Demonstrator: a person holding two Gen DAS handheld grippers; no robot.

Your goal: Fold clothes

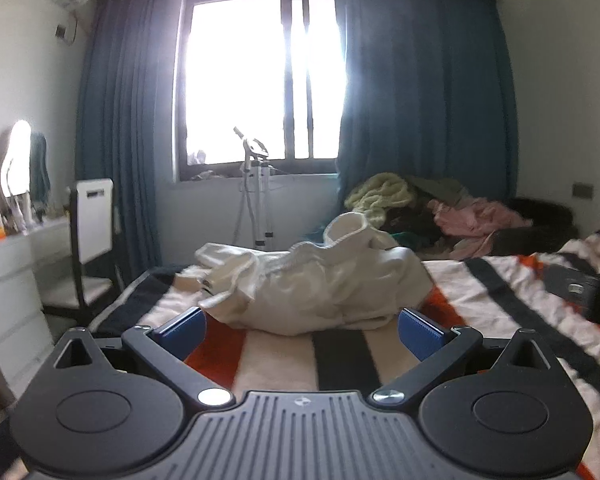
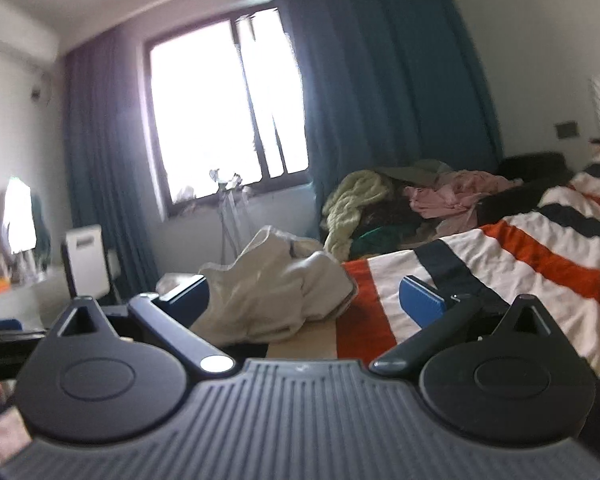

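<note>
A crumpled cream-white garment lies in a heap on the striped bed cover. My left gripper is open, low over the bed, its blue pads just short of the garment's near edge. In the right wrist view the same garment lies ahead and left of centre on the bed cover. My right gripper is open and empty, and its left pad overlaps the garment's left side in the view.
A pile of yellow-green, pink and dark clothes lies at the far side of the bed under the blue curtains. A white chair and a white dresser stand left. A tripod stand stands by the window. A dark object lies on the bed at right.
</note>
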